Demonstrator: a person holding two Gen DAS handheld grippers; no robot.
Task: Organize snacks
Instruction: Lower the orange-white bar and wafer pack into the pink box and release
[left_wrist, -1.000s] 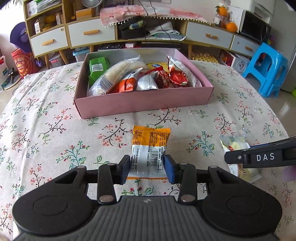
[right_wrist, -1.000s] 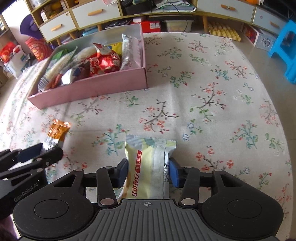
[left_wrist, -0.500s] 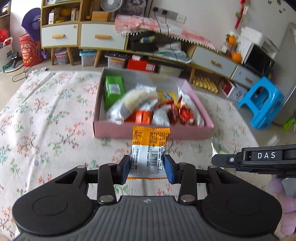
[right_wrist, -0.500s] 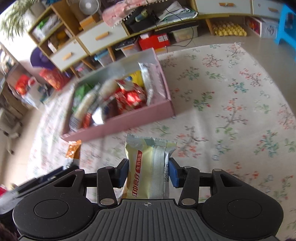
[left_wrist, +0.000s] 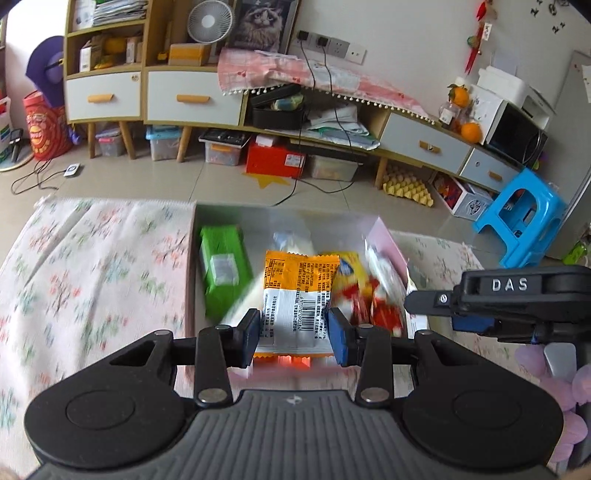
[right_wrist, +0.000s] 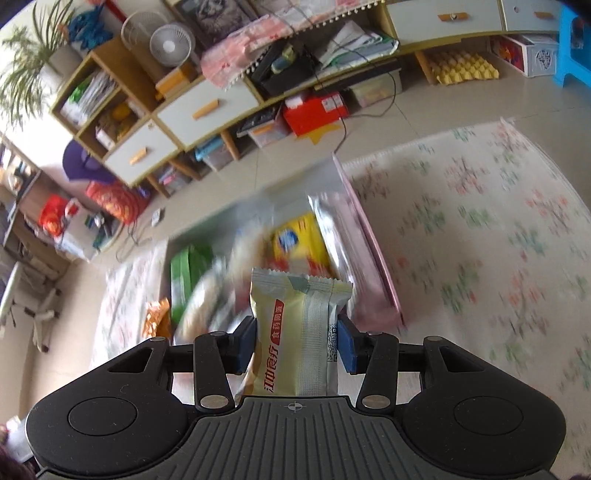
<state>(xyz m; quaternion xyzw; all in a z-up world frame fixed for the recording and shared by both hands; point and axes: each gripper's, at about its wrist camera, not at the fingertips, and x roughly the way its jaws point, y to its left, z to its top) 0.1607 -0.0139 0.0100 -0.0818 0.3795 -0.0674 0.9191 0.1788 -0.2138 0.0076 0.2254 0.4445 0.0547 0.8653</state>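
Only rightward — plant (right_wrist: 22, 70) — purple hat (right_wrist: 83, 162)

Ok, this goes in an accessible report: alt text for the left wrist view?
The left gripper holds an orange and white snack packet above a pink box of snacks on a floral tablecloth; the right gripper enters from the right.

Home living room, drawer cabinets (left_wrist: 192, 98), fan (left_wrist: 209, 20)
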